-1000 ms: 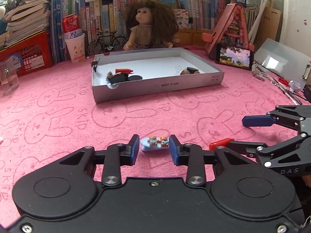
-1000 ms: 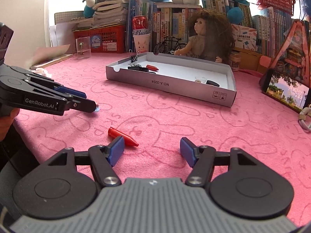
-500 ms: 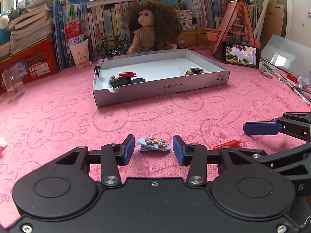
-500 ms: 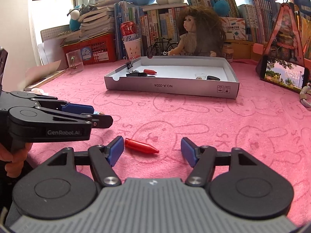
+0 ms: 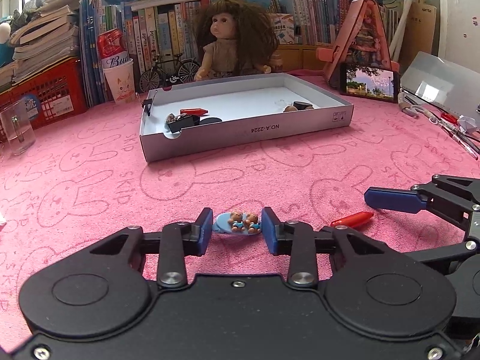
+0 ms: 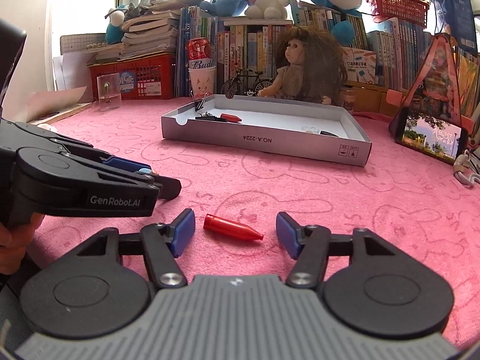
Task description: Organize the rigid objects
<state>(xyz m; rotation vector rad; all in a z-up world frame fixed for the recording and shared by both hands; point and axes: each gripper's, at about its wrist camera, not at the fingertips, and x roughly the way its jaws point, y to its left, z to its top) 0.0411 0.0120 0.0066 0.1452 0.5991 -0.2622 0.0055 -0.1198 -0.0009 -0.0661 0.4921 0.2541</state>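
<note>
Item, left gripper (image 5: 237, 228): your pads flank the blue bear hair clip (image 5: 238, 223) on the pink bunny cloth (image 5: 90, 186), close on both sides; whether they grip it yet cannot be told. Item, right gripper (image 6: 234, 234): spread wide around the red crayon (image 6: 232, 227), touching neither side, evidently lined up for a pickup. Item, grey cardboard tray (image 5: 249, 133): far centre, already holding a red crayon (image 5: 193, 110) and a black binder clip (image 5: 180, 123), the likely destination. The left wrist view alone shows the hair clip plainly; the right wrist view alone shows the near crayon's full length.
</note>
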